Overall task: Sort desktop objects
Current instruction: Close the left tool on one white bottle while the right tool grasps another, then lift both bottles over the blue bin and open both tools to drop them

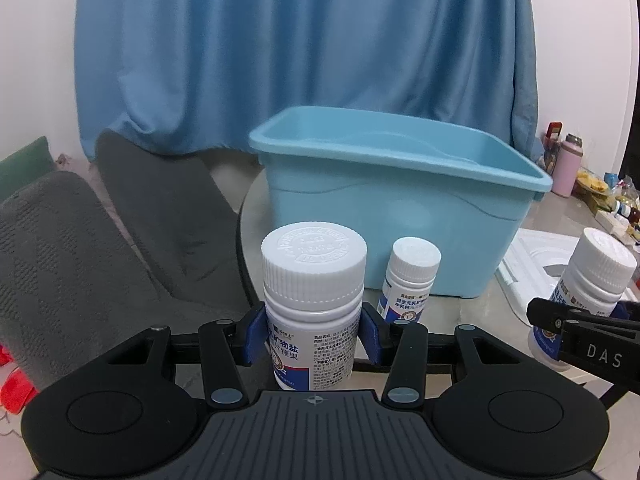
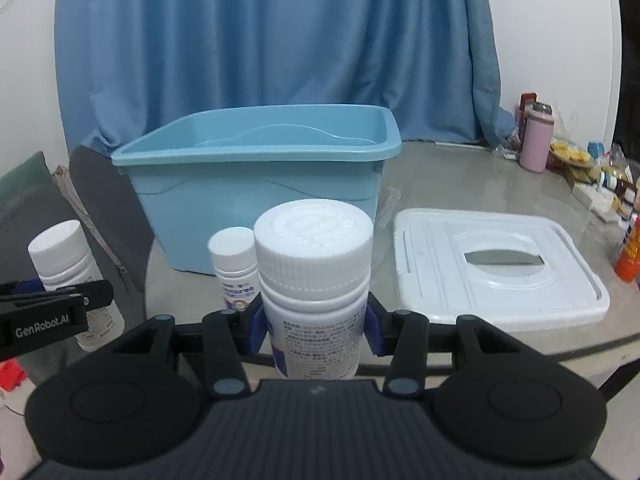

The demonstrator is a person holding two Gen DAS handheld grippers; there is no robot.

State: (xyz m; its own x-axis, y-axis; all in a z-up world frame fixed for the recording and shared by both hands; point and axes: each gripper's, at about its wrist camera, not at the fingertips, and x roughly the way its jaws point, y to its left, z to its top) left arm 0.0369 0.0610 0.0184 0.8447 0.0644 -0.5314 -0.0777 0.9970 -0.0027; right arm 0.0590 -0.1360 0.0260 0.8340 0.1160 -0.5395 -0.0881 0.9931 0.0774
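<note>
Small bottle (image 1: 410, 276) stands before the blue bin (image 1: 400, 208); lid (image 2: 496, 264) beside.

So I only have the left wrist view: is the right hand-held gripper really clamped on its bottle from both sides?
Observer: Yes, the right hand-held gripper has both blue pads against its white bottle.
Operator: And the white lid, cut off at my edge?
Observer: The white lid lies flat on the table, right of the blue bin.
Operator: Anything beyond it?
Observer: An orange bottle, at the far right.
</note>
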